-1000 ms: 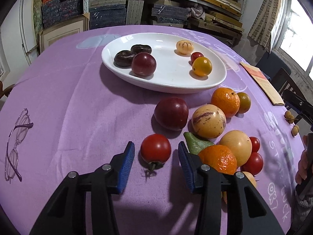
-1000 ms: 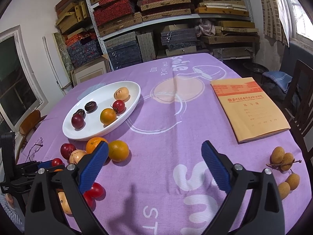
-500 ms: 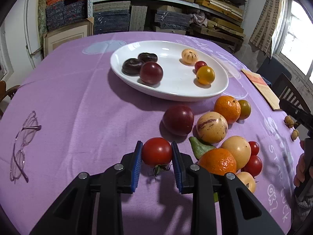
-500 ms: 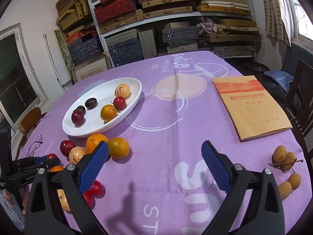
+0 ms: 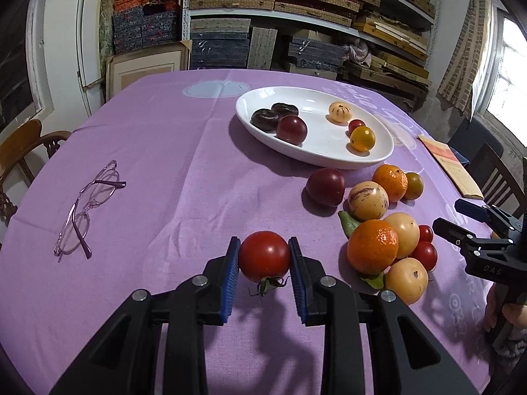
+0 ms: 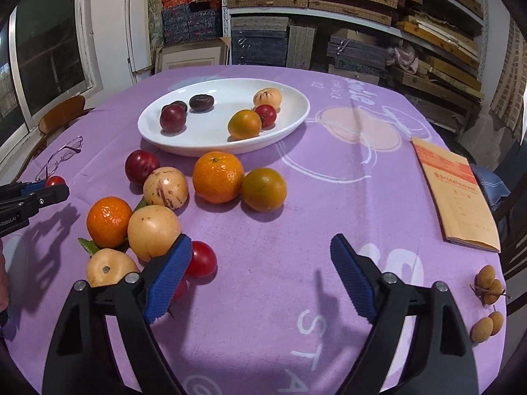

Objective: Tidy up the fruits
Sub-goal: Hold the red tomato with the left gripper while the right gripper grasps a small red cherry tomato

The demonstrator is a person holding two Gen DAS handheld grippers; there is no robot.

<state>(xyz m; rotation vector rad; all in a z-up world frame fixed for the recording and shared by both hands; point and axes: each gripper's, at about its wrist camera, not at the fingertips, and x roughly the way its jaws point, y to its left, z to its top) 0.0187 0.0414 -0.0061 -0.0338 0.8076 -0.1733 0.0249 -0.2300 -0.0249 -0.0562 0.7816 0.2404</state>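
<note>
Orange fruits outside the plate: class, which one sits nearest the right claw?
The orange with green leaves, beside the pale fruit by the right claw. The other orange lies farther off, near the white plate.

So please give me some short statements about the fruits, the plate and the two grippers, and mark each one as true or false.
1. The left gripper is shut on the red tomato. True.
2. The right gripper holds an orange. False: its jaws are wide apart with nothing between them.
3. The white plate has six fruits in it. True.
4. The glasses lie inside the plate. False: they lie on the purple tablecloth, far to the left of the plate.
5. The tan booklet is stacked on top of the plate. False: it lies flat on the tablecloth, apart from the plate.
</note>
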